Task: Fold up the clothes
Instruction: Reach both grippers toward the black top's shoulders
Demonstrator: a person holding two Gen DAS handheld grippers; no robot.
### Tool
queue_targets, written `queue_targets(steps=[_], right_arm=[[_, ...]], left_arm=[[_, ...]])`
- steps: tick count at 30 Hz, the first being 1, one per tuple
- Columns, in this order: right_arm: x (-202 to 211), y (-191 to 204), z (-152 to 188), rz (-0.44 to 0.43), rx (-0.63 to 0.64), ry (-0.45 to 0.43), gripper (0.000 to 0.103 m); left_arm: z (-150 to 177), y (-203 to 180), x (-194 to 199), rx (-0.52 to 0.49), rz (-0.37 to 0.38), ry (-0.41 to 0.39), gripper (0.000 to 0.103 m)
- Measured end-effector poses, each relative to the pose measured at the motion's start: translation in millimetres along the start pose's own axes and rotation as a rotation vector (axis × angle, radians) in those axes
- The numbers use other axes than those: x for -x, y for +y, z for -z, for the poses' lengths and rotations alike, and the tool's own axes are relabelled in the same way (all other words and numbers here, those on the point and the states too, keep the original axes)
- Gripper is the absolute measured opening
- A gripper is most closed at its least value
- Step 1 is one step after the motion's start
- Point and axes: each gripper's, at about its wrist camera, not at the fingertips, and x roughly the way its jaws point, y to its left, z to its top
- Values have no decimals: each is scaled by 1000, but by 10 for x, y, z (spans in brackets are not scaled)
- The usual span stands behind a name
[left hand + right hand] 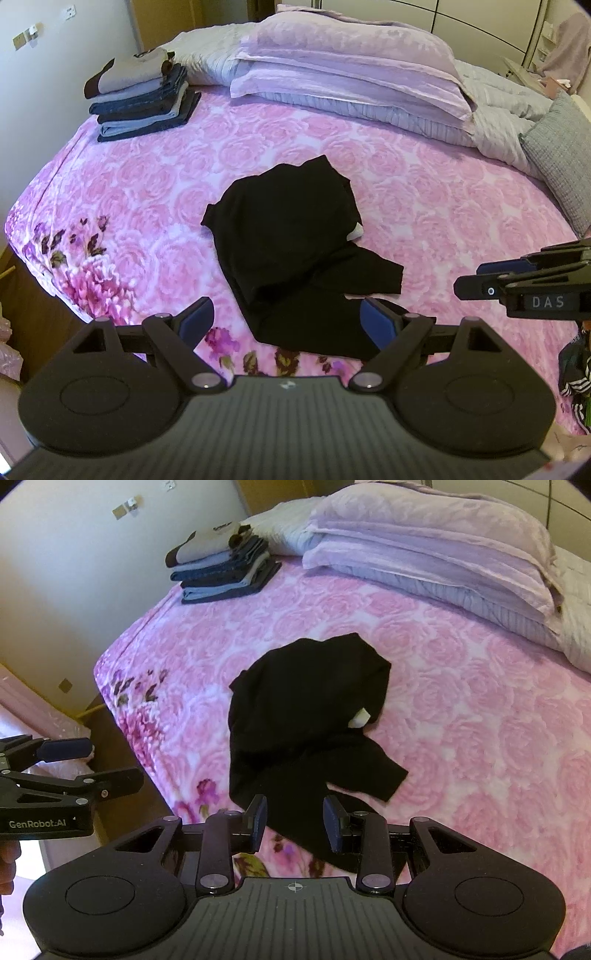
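A crumpled black garment (288, 236) (306, 716) lies in the middle of the pink floral bedspread (443, 229) (480, 720), a small white label (360, 718) showing at its right side. My left gripper (286, 321) hovers over the garment's near end with its jaws wide open, and its right blue pad (376, 321) is above the cloth. My right gripper (295, 825) is open over the same near edge and holds nothing. Each gripper shows in the other's view: the right gripper (476, 278) at the right edge, the left gripper (107, 762) at the left edge.
A stack of folded clothes (144, 96) (225, 568) sits at the bed's far left corner. Lilac pillows and a quilt (351, 70) (424, 542) fill the head of the bed. A grey cushion (561, 155) lies at the right. The bed's left edge drops to the floor.
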Motion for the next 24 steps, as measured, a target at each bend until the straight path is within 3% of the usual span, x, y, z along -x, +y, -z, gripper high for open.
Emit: queue_targets(steps=[15,24], right_arm=[[-353,-264,-230,68,-114,17,31],[-461,-916,-115,225,-273,30,31]], left_arm=[[-161,123,-632,-93,25,34,84],[80,-133,-1592,-364,-17,-67,83]])
